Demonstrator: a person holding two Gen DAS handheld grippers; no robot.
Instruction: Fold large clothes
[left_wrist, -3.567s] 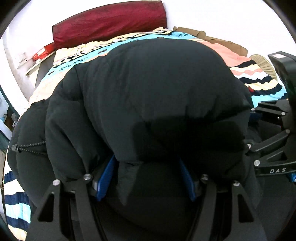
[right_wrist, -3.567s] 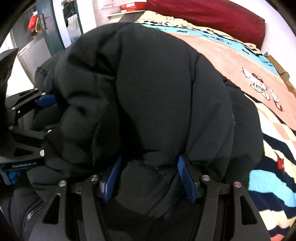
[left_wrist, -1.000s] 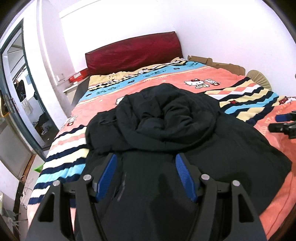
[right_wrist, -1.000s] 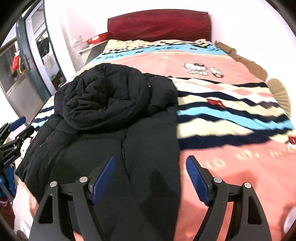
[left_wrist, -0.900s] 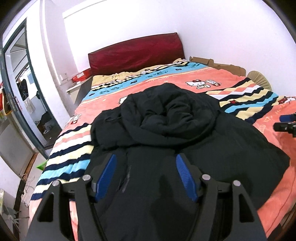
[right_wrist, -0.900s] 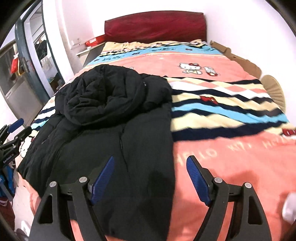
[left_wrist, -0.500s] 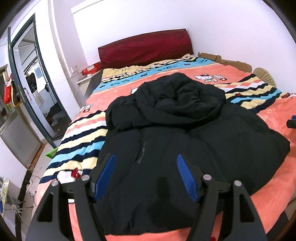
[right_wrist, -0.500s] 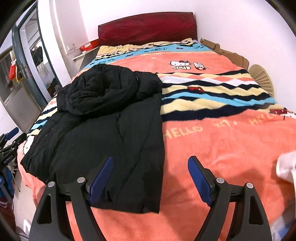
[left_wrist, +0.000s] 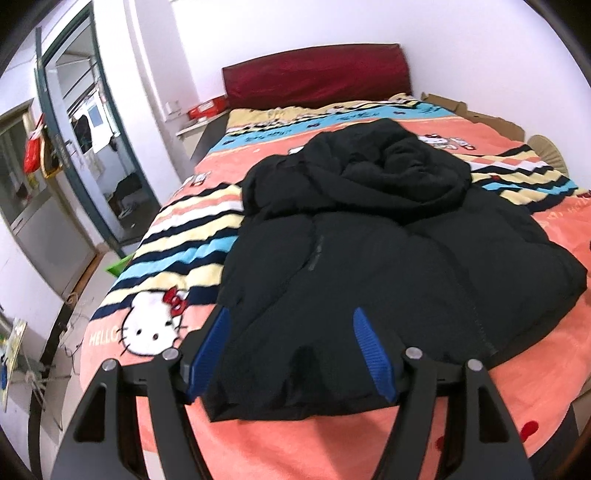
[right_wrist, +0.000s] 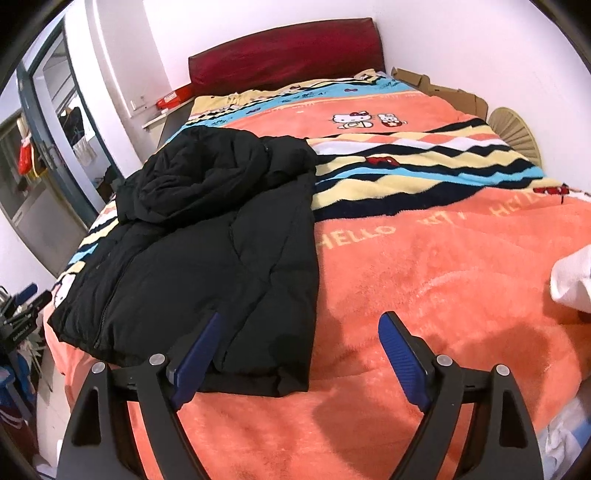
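Both grippers hang empty with fingers spread: the left gripper (left_wrist: 291, 349) above the black puffer jacket's (left_wrist: 388, 251) near hem, the right gripper (right_wrist: 299, 345) beside that hem over the orange blanket (right_wrist: 443, 277) under it.

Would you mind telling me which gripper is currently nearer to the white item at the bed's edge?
Right. The right gripper is open over the orange blanket, with the white item just off to its right. The left gripper, also open, is over the black jacket, farther left.
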